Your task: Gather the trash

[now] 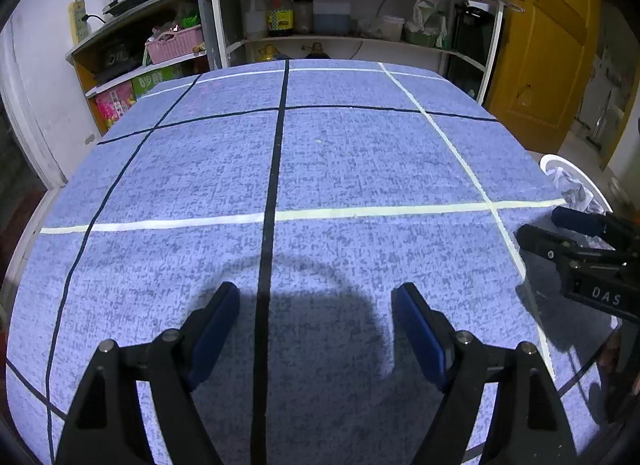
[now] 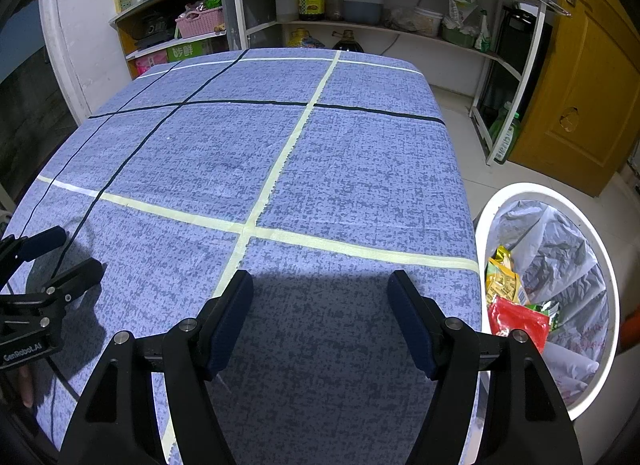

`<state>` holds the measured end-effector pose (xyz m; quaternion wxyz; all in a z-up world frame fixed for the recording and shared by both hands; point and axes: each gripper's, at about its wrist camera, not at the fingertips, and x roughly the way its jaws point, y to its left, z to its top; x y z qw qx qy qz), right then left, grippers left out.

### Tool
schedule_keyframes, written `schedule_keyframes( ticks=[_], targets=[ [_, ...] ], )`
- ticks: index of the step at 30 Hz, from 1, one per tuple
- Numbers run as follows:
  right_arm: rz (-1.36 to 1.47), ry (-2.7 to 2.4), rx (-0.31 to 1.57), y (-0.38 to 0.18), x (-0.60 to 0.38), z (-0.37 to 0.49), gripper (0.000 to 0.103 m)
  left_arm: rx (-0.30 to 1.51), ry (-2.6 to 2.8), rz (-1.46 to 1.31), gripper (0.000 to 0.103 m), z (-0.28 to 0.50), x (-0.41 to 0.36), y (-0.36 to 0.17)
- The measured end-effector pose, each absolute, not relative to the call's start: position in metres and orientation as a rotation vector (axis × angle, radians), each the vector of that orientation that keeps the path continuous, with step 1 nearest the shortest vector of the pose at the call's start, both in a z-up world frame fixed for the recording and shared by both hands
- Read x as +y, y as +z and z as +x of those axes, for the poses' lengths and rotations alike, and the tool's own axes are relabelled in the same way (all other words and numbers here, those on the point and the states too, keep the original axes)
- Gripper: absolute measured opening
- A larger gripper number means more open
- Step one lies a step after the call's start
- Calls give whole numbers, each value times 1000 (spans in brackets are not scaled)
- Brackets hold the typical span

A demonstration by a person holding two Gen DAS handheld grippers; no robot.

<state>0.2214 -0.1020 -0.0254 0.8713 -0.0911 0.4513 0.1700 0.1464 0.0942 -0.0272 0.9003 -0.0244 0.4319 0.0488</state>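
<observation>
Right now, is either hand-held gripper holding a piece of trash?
No: the left hand-held gripper and the right hand-held gripper are both open, with only tablecloth between their fingers.

The left hand-held gripper is showing two black arms with blue pads and round silver screws. The right hand-held gripper is looking the same. White letters are showing on each black body.

2 grippers, 1 bin, approx. 3 wrappers inside.
</observation>
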Motion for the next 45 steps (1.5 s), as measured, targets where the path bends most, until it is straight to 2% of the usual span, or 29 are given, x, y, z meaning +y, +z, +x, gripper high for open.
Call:
schedule_keyframes(
  ticks=[8,45],
  targets=[
    [-191,356,944,-25,-102,221,70,899,105,-54,86,150,93,-27],
    [-192,357,944,-26,-102,221,70,883,104,-105,86,145,101,-25]
  ],
)
